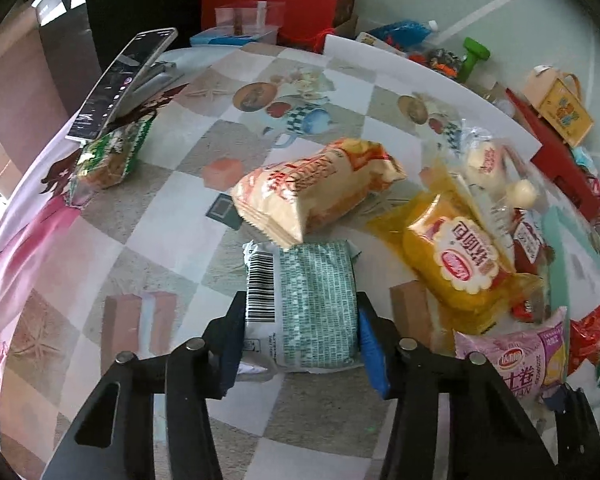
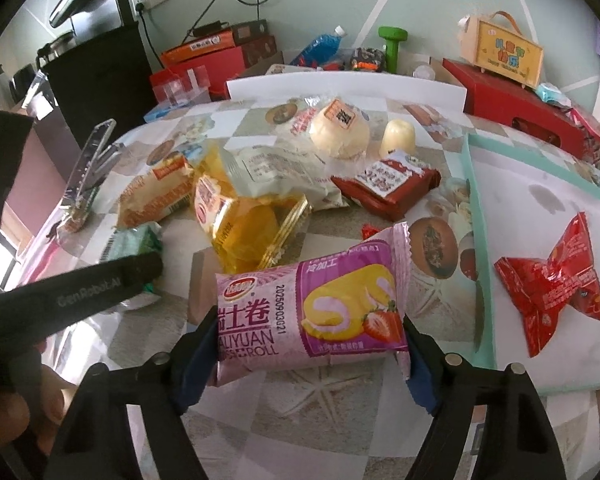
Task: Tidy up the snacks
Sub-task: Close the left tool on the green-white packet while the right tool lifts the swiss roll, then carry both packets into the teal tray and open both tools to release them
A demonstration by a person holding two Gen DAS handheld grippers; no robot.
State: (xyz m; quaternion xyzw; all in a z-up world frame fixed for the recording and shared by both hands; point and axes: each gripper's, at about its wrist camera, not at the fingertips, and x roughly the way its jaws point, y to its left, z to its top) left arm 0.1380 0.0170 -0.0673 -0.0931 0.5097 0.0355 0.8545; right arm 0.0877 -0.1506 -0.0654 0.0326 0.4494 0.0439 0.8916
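- The left gripper [image 1: 302, 332] pinches a green-and-white snack packet [image 1: 306, 304] lying on the checkered tablecloth [image 1: 172, 184].
- The right gripper [image 2: 306, 354] has its jaws around a pink Swiss roll packet [image 2: 308, 312]; pads touch its ends.
- At right, a red snack packet [image 2: 552, 284] lies on the white tray [image 2: 480, 216].

**Left gripper squeezed a green snack pack**

The left gripper [image 1: 300, 332] held a green and white snack pack [image 1: 304, 304] between its blue pads [image 1: 370, 344] on the checked tablecloth [image 1: 140, 216]. Just past it lay an orange and cream bag [image 1: 320, 188], touching its far end. To the right sat a yellow cake pack [image 1: 456, 264] and a pink roll pack [image 1: 516, 360].
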